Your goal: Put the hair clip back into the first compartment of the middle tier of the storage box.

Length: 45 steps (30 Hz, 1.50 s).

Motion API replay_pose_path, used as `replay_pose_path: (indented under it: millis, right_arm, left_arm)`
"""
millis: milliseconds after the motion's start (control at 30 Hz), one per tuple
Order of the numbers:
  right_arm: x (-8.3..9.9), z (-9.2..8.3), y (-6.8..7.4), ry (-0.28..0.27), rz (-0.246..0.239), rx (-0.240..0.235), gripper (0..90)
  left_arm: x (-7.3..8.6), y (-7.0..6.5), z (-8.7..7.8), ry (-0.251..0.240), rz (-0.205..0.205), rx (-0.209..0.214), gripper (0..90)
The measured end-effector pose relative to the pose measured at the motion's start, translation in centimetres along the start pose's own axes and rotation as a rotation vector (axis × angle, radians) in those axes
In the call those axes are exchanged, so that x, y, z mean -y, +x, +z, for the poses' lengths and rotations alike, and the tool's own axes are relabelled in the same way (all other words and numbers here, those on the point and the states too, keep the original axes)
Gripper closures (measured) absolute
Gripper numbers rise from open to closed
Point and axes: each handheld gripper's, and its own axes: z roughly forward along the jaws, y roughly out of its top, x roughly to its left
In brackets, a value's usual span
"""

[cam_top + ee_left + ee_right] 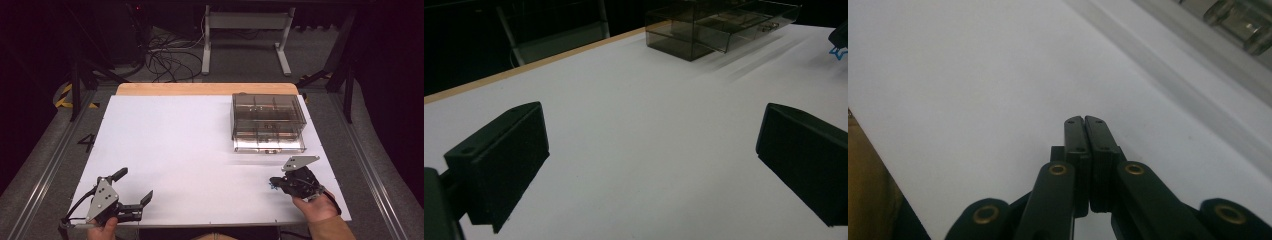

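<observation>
Left tongs [136, 186] rest spread wide at the white counter's [190, 150] near-left corner; right tongs [273, 183], pressed together w/ nothing between, sit near-right, just in front of a smoky clear compartment box [268, 122] w/ its drawer pulled partway out.

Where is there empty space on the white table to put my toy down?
The whole left and middle of the white table is bare, from the wooden far edge down to the left tongs. It's crowded on the right, around the clear drawer box and right tongs.
</observation>
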Motion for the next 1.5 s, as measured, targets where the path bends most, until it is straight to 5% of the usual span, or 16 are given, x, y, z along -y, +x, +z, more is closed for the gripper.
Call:
replay_pose_path:
  millis: [467, 1133, 1500]
  right_arm:
    - [0.1, -1.7, 0.5, -0.155, -0.038, 0.066, 89.7]
    - [-0.4, -2.4, 0.4, -0.223, -0.043, 0.081, 89.7]
    - [-2.4, -2.5, -0.2, -0.247, -0.055, 0.087, 89.7]
  left_arm:
    - [0.0, 0.0, 0.0, 0.002, 0.002, -0.005, 1.1]
    - [0.0, 0.0, 0.0, 0.001, 0.002, -0.005, 1.1]
    - [0.0, 0.0, 0.0, 0.002, 0.003, -0.006, 1.1]
